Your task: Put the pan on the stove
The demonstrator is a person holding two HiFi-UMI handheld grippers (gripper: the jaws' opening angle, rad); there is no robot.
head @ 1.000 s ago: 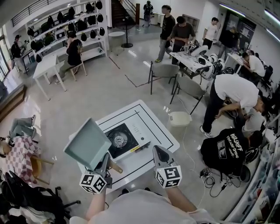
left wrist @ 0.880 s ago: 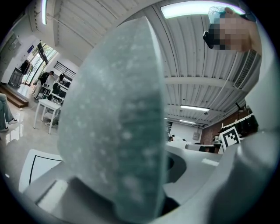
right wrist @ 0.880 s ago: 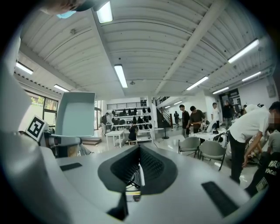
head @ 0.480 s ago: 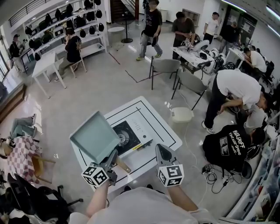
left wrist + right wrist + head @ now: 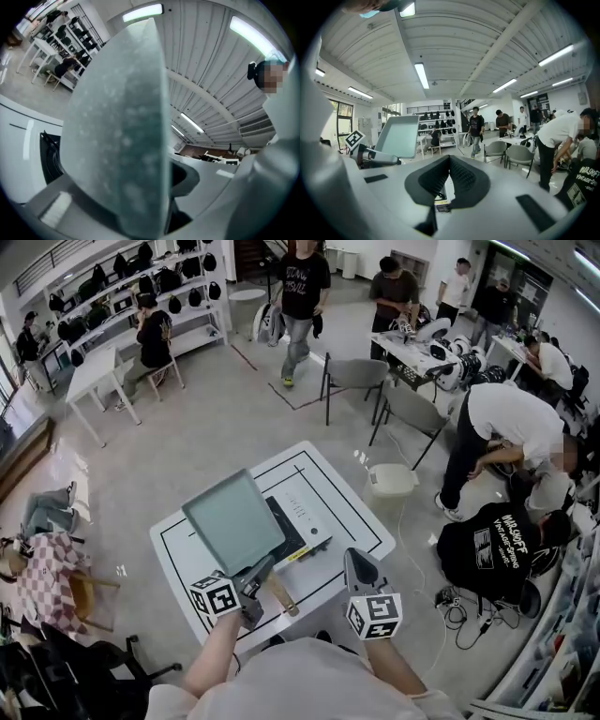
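Both jaws of the left gripper (image 5: 255,575) pinch the pan (image 5: 234,519) at its handle end, holding it tilted in the air over the stove (image 5: 291,524) on the counter (image 5: 352,526), while the right gripper (image 5: 355,561), beside it, has its jaws pressed together on nothing.

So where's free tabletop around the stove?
Bare table left of the stove, out to the edge; a strip on the stove's right; the near edge ahead of the right hand-held gripper. Crowded: centre, where the pan hangs over the stove.
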